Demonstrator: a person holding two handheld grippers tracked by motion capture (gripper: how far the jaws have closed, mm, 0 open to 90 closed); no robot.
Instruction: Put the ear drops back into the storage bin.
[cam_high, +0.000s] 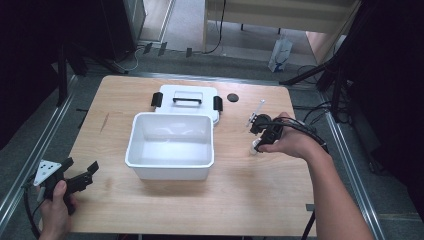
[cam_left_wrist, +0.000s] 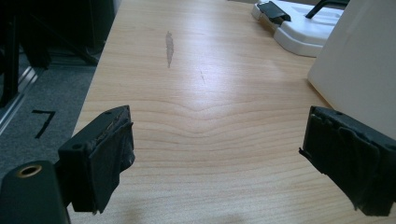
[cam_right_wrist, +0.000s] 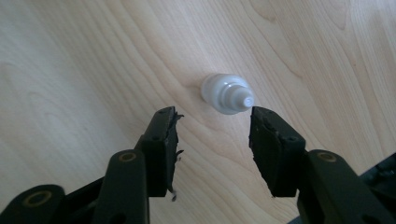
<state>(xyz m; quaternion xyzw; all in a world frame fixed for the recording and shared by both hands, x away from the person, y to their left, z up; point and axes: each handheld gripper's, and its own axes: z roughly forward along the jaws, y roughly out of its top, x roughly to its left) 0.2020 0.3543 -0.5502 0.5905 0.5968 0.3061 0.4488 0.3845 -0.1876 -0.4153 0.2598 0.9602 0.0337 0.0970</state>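
Small white plastic bottle (cam_right_wrist: 227, 93), stepped like a dropper cap and standing upright on the pale wooden table (cam_right_wrist: 70, 70), sits just ahead of the right gripper (cam_right_wrist: 212, 122), between the lines of its 2 black jaws but a little beyond their tips. The jaws stand partly apart with a gap wider than the bottle, and nothing is held; neither pad touches it yet. Looking down along the jaws, the bottle's long axis points up toward the camera, so the coming move looks to be a short push forward and down until the pads flank its body.

In the high view, the right gripper (cam_high: 258, 134) hangs over the table's right half, to the right of the open white plastic bin (cam_high: 170, 145) and its flat white lid with black clasps (cam_high: 187, 101); there the bottle (cam_high: 255, 147) is only a pale spot under the hand. That view also shows the left gripper (cam_high: 82, 172) well apart at the near left corner, so the right hand is far nearer. The left gripper view shows the left gripper's jaws spread wide and empty over bare wood.
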